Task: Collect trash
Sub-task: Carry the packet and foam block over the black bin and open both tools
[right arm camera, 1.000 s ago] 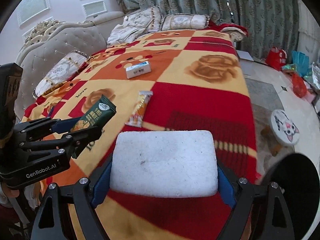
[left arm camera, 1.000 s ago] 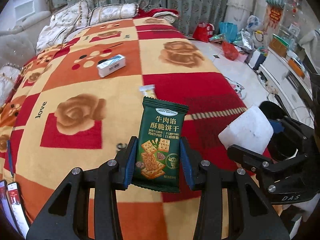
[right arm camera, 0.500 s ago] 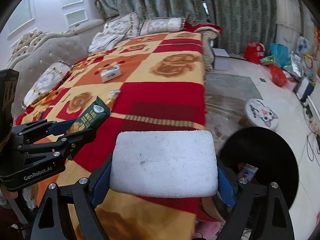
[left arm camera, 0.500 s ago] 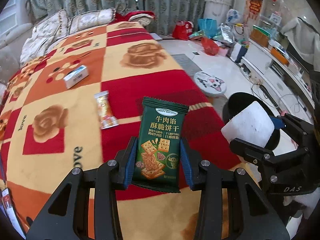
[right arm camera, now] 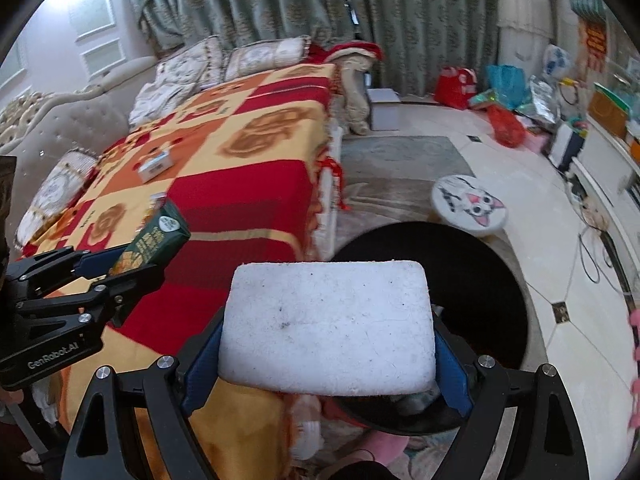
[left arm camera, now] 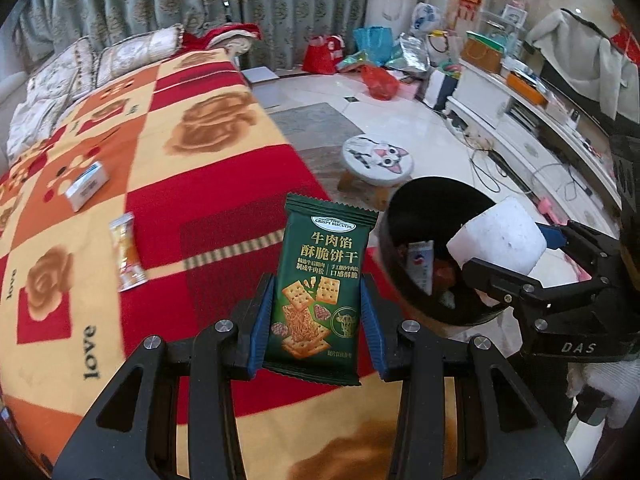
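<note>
Your right gripper (right arm camera: 327, 354) clamps the white foam block (right arm camera: 328, 326) by its short ends, so its long axis runs 3-to-9 across the jaws with the broad face up. In the right wrist view it hangs over the near rim of the black trash bin (right arm camera: 496, 292), which sits on the floor just off the bed (right arm camera: 248, 152) edge. To drop it well, push toward 12 until the whole block is over the opening, tilt the front edge down, then release; as it sits it looks partly short of the rim and could catch there. Your left gripper (left arm camera: 318, 306) pinches the green biscuit packet (left arm camera: 320, 284) by its long side edges, upright, long axis 12-to-6, sealed top at 12, printed face toward the camera. It is over the red blanket (left arm camera: 224, 208), the bin at about 2 o'clock, so swing it right before letting go. The bin already holds some wrappers. Left on the bed: an orange snack wrapper (left arm camera: 127, 252) at 9, long axis roughly 12-to-6, and a small white box (left arm camera: 86, 186) at 10.
</note>
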{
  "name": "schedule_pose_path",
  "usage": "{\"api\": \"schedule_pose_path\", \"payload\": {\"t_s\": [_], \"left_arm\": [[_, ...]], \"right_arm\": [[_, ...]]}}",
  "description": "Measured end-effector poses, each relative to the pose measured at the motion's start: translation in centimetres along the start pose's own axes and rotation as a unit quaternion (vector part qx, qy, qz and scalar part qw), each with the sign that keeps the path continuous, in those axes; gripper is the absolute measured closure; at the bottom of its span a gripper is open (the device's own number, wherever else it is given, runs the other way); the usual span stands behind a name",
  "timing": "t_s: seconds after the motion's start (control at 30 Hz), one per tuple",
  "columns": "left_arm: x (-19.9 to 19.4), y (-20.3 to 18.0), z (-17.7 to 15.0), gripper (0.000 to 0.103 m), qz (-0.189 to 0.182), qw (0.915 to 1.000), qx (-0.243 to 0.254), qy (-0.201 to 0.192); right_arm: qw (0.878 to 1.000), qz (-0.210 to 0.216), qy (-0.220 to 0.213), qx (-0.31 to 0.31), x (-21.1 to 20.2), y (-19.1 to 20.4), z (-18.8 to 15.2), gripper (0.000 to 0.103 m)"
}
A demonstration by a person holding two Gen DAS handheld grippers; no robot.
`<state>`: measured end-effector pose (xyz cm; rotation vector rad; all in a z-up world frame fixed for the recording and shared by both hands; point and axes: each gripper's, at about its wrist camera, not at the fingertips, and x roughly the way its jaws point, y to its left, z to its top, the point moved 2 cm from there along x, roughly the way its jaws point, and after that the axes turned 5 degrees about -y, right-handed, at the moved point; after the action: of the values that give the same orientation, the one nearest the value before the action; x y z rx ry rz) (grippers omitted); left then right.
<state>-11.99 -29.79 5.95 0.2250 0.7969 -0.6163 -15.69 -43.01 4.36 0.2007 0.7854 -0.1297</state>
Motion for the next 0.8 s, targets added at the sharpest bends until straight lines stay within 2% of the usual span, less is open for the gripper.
{"api": "schedule_pose_path", "payload": {"t_s": [0.43,0.8], "left_arm": [[3.2,-4.9,2.4,0.064,-0.05,0.9985,0.015,0.017],[5.2,-6.4,3.5,0.064,-0.087,0.9957,0.001,0.033]], "right_arm": [[0.999,-0.029,0.007,0.045,0.2,-5.5,-0.6,0.015],[0.997,-0.036,0.011,0.071,0.4,-7.8,-0.8,0.014]]}}
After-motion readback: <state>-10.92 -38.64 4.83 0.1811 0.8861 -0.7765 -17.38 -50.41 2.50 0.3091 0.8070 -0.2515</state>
